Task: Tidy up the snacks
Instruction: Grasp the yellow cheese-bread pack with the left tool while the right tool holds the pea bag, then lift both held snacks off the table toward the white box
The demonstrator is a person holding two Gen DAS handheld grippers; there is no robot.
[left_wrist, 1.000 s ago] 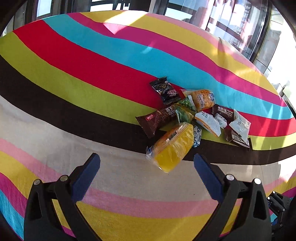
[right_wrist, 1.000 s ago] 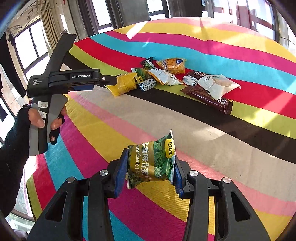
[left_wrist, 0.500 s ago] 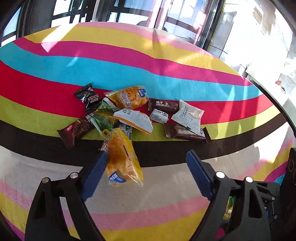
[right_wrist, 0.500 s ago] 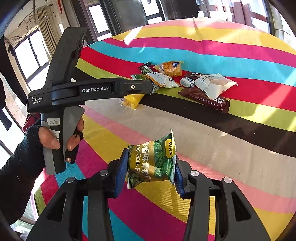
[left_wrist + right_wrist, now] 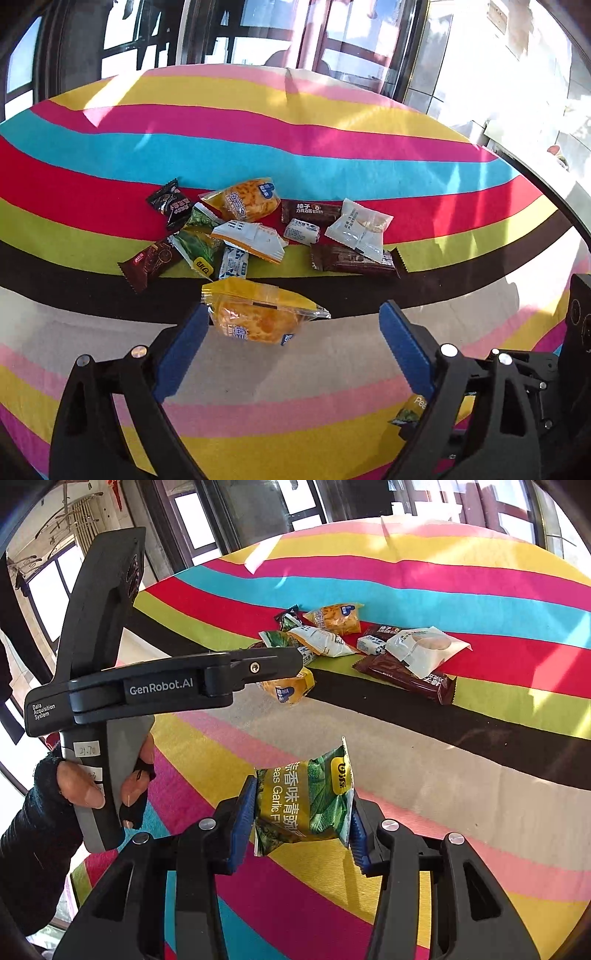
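Left hand-held gripper (image 5: 291,345): I'm seeing its jaws opening; yellow cake packet (image 5: 258,315) is now touching only the left pad, nearer than before.
Right hand-held gripper (image 5: 303,812): I'm clamping the green pea packet (image 5: 304,805), unchanged.
Open room: striped tabletop (image 5: 258,387) is lying bare nearside of the snack pile (image 5: 266,232).

I see a striped cloth (image 5: 295,155) spread over the whole surface, its bands running pink, yellow, magenta, blue, red, green, brown and cream. At twelve o'clock beyond it stand dark-framed windows (image 5: 236,33). At two o'clock, sunlit pale floor tiles (image 5: 517,74) glare brightly.
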